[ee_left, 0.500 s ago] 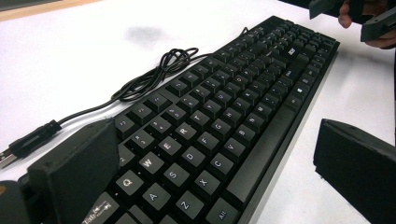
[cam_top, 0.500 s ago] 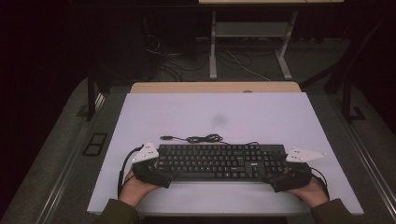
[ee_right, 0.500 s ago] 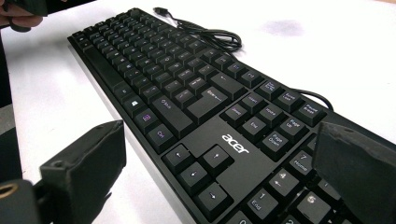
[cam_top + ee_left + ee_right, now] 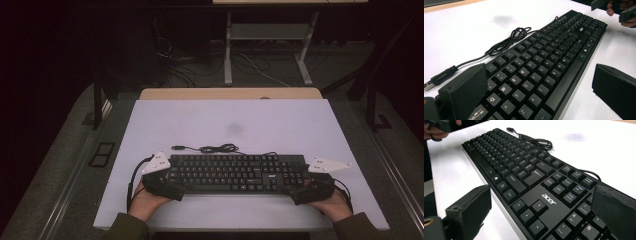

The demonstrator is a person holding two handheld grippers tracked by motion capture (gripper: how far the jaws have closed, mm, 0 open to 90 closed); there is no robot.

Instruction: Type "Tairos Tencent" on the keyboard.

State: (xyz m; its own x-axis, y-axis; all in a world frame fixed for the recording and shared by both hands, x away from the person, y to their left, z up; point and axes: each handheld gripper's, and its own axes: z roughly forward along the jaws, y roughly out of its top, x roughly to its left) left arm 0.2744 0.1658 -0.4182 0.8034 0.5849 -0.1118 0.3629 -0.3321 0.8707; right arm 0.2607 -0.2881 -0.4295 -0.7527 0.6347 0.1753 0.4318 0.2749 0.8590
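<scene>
A black keyboard (image 4: 235, 172) lies across the white table top (image 4: 280, 125), near its front edge. Its black cable (image 4: 215, 148) is coiled just behind it, with the USB plug (image 4: 429, 85) lying loose. My left gripper (image 4: 170, 181) is open at the keyboard's left end. In the left gripper view (image 4: 539, 75) one jaw stands over the far key rows and the other off the front edge, with bare table between them. My right gripper (image 4: 306, 187) is open at the numpad end. In the right gripper view (image 4: 541, 192) its jaws straddle that end (image 4: 549, 200) the same way.
A wooden strip (image 4: 230, 93) borders the table's far edge. A faint dark smudge (image 4: 234, 129) marks the table behind the cable. Beyond stand a metal desk frame (image 4: 270, 45) and floor cables (image 4: 175, 60). Dark floor drops away on both sides.
</scene>
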